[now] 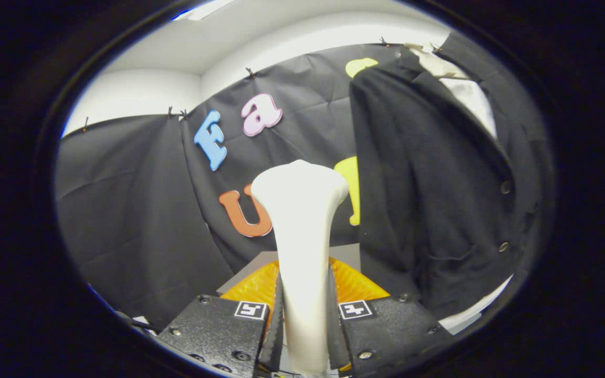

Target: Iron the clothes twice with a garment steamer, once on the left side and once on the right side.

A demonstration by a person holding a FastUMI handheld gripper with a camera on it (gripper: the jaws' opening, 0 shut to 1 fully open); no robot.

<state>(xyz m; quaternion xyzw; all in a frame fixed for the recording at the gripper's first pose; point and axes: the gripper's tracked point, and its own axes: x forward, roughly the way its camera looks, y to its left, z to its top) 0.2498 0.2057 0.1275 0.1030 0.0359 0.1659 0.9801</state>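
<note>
Steamer (300, 231) is clamped by its neck between the tool (302, 328) fingers — rigid, smooth, probably top-heavy, so a firm grip is needed. Jacket (428, 199) hangs just beyond, right of its head — soft, yielding.

One garment steamer (300, 231) stands upright between the two fingers of the one gripper (305, 336), both pressing its white handle. To the right of the steamer hangs one black jacket (428, 189), with two buttons (505, 187) showing on its front and one white garment (470, 92) inside its collar. Behind the steamer's base lies one orange ribbed piece (357, 286).
</note>
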